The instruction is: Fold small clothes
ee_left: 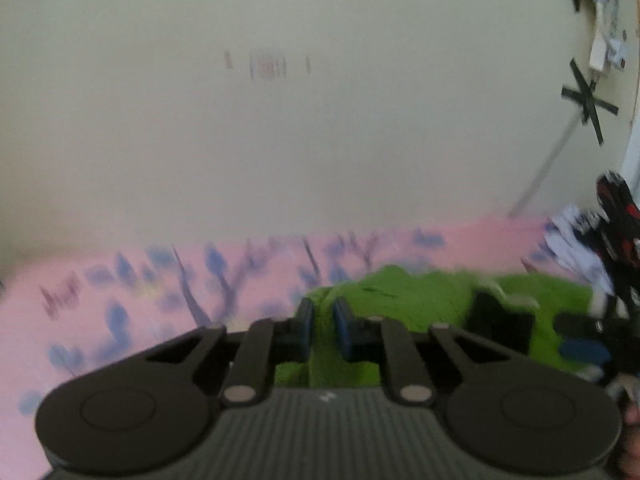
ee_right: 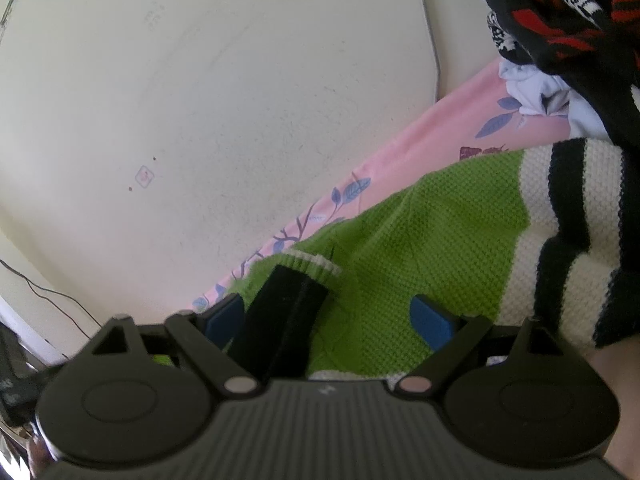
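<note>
A green knit sweater (ee_left: pixel 420 300) with a black-and-white striped part (ee_right: pixel 568 240) lies on the pink bed sheet (ee_left: pixel 132 292). In the blurred left wrist view, my left gripper (ee_left: pixel 325 320) is at the sweater's left edge. Its blue pads stand close together with a fold of green cloth pinched between them. My right gripper (ee_right: pixel 328 322) stands wide open over the sweater. A black cuff (ee_right: pixel 284 320) with white ribbed trim and green knit lie between its fingers, and the pads do not press on them. The right gripper's blue pad (ee_left: pixel 584 350) also shows at the far right of the left wrist view.
A pile of other clothes, black with red and white print (ee_right: pixel 560 12) over a white garment (ee_right: pixel 536 88), lies at the sweater's far right. A cream wall (ee_left: pixel 280 120) rises straight behind the bed, with black tape crosses (ee_left: pixel 588 100). A thin cable (ee_right: pixel 52 292) hangs at the left.
</note>
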Demonstrator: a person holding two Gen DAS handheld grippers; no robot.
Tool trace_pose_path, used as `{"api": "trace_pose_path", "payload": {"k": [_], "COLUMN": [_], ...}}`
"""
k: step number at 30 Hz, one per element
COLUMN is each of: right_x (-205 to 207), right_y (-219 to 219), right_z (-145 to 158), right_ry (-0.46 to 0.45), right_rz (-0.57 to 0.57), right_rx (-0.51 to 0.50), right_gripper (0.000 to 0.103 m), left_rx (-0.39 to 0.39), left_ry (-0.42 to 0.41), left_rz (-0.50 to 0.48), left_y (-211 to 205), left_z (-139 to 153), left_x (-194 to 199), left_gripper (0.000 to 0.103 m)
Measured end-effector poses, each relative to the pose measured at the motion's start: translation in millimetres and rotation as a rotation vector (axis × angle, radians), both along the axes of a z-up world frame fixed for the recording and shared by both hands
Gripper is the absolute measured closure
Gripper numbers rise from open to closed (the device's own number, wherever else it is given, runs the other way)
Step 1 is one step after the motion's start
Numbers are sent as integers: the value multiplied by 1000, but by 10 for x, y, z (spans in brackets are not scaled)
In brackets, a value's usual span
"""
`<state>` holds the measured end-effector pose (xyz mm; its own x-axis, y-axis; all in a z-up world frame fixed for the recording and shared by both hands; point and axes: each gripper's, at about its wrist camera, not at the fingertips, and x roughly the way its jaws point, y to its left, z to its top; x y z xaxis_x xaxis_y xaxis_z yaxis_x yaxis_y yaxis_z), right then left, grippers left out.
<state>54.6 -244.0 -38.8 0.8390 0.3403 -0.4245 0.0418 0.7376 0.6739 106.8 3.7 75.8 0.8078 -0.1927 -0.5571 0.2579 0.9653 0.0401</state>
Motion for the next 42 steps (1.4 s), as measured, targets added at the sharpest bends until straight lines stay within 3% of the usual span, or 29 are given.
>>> {"api": "trace_pose_path", "payload": {"k": [2,3,4,5,6,7,8,10,11,14,16,20,24,25,26,27,29,30,33,35,36,37,41,42], "right_x": [1,1,2,4,5,7,9,10,11,28,33,22,-64,-78,-79,-66,-20,5,121,224,298,386,843,979], "right_y": [-3,-8,-11,-12,-13,-17,-23,-35,-32,1,-4,15,40,37,19,-2,-46,-71,-128,-120,-75,-1,460,586], "right_z": [-3,-3,-2,0,0,-1,-2,-3,-3,-3,-4,15,112,128,142,156,203,243,431,550,614,683,833,824], "right_ry": [1,2,2,2,3,3,3,3,3,6,6,-2,-47,-48,-42,-32,-16,-12,-32,-37,-41,-49,-46,-22], "right_rz": [0,-1,-1,-2,-1,0,0,-2,-2,9,9,5,6,6,8,14,19,16,-13,-12,9,40,262,310], "right_rx": [2,2,3,3,2,3,6,10,6,-8,-7,-16,-49,-48,-38,-27,-44,-74,-192,-238,-255,-275,-336,-355], "right_gripper": [17,17,17,17,17,17,17,17,17,17,17,17,17,17,17,17,17,17,17,16,16,16,17,17], "left_rx": [138,240,331,380,374,335,283,174,140,44,-94,-388,-490,-500,-497,-519,-546,-508,-274,-112,-48,-53,-245,-285], "left_ry": [-168,-258,-286,-227,-156,-82,-33,-9,2,96,220,436,531,515,501,498,411,319,-16,-149,-168,-145,65,102], "left_rz": [53,104,132,130,128,143,162,179,181,229,255,242,209,204,198,188,184,175,184,280,338,344,307,312], "left_y": [-144,-223,-286,-304,-271,-196,-110,48,98,308,545,939,983,969,944,929,918,877,617,446,405,427,783,882], "left_z": [9,-39,-121,-216,-287,-343,-361,-311,-274,-186,-181,-370,-603,-618,-611,-610,-489,-376,-99,-97,-138,-178,-325,-347], "left_x": [-100,-133,-94,27,138,237,287,286,279,337,440,567,572,563,550,558,502,434,83,-45,-44,-12,171,195], "left_gripper": [100,95,81,68,60,68,69,67,65,40,27,25,25,36,57,89,89,90,94,100,100,99,81,63]}}
